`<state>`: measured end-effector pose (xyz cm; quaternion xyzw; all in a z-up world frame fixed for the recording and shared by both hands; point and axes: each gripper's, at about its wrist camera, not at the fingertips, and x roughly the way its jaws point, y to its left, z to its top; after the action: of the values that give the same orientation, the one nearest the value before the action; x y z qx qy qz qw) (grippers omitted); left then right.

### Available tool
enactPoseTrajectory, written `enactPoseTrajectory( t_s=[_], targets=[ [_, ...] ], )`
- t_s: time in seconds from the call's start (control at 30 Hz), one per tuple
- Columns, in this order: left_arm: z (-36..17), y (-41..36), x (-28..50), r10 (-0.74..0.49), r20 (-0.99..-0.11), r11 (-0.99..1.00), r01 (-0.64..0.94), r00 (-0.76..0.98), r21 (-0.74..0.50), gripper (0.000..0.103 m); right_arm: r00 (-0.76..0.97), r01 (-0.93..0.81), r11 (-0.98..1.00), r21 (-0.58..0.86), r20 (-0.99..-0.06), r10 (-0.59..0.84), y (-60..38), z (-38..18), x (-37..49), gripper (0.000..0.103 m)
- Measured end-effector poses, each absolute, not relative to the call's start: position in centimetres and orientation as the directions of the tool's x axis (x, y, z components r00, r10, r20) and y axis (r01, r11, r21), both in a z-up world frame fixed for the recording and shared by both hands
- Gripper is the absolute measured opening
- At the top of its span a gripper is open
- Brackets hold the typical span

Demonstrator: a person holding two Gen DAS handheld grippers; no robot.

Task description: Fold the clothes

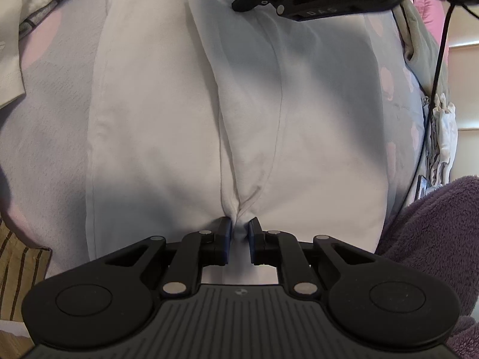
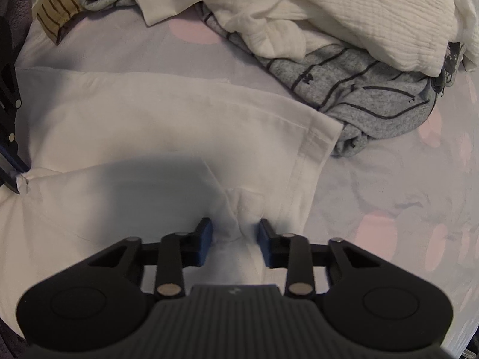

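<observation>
Lavender bedsheet (image 2: 374,179) with pink spots carries 1 white garment (image 1: 167,113), spread flat between the 2 tongs. Left gripper (image 1: 240,232): jaws closed on a pinched ridge of the garment's near edge. Right gripper (image 2: 235,233): jaws parted, straddling a small bunched fold of the same garment without clamping it. Grey striped top (image 2: 368,95) and cream laundry (image 2: 359,12) lie piled just beyond the garment's hemmed edge.

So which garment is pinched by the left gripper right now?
The plain white garment spread flat; left gripper pinches its edge. The grey striped top and cream crinkled one lie piled, untouched.
</observation>
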<state>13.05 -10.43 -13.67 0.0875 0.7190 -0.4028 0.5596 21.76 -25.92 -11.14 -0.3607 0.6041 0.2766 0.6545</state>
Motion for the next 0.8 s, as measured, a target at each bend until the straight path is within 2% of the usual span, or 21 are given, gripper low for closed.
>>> enactPoseTrajectory(
  t_s=[0.1, 0.17, 0.47, 0.67, 0.8],
  targets=[
    [-13.2, -9.9, 12.8, -0.344, -0.874, 0.658, 0.575, -0.343, -0.485, 0.008, 0.175, -0.803, 0.567, -0.185, -0.982, -0.073, -25.7, -11.1, 20.8, 0.016],
    [-12.7, -9.3, 12.6, -0.365, -0.869, 0.655, 0.571, -0.334, -0.495, 0.006, 0.201, -0.784, 0.588, -0.198, -0.978, -0.061, -26.1, -10.6, 20.1, 0.014],
    [-8.3, -6.8, 12.0, -0.478, -0.831, 0.619, 0.563, -0.283, -0.548, 0.004, 0.328, -0.699, 0.671, -0.246, -0.945, -0.005, -28.1, -6.1, 16.5, 0.013],
    [-6.0, -4.2, 13.6, -0.488, -0.845, 0.649, 0.557, -0.219, -0.519, 0.004, 0.41, -0.662, 0.697, -0.276, -0.911, 0.028, -27.5, -3.3, 17.0, 0.013],
    [-6.5, -3.8, 15.1, -0.473, -0.864, 0.695, 0.53, -0.174, -0.487, 0.005, 0.444, -0.631, 0.715, -0.3, -0.896, 0.016, -26.7, -3.1, 18.8, 0.013]
  ],
)
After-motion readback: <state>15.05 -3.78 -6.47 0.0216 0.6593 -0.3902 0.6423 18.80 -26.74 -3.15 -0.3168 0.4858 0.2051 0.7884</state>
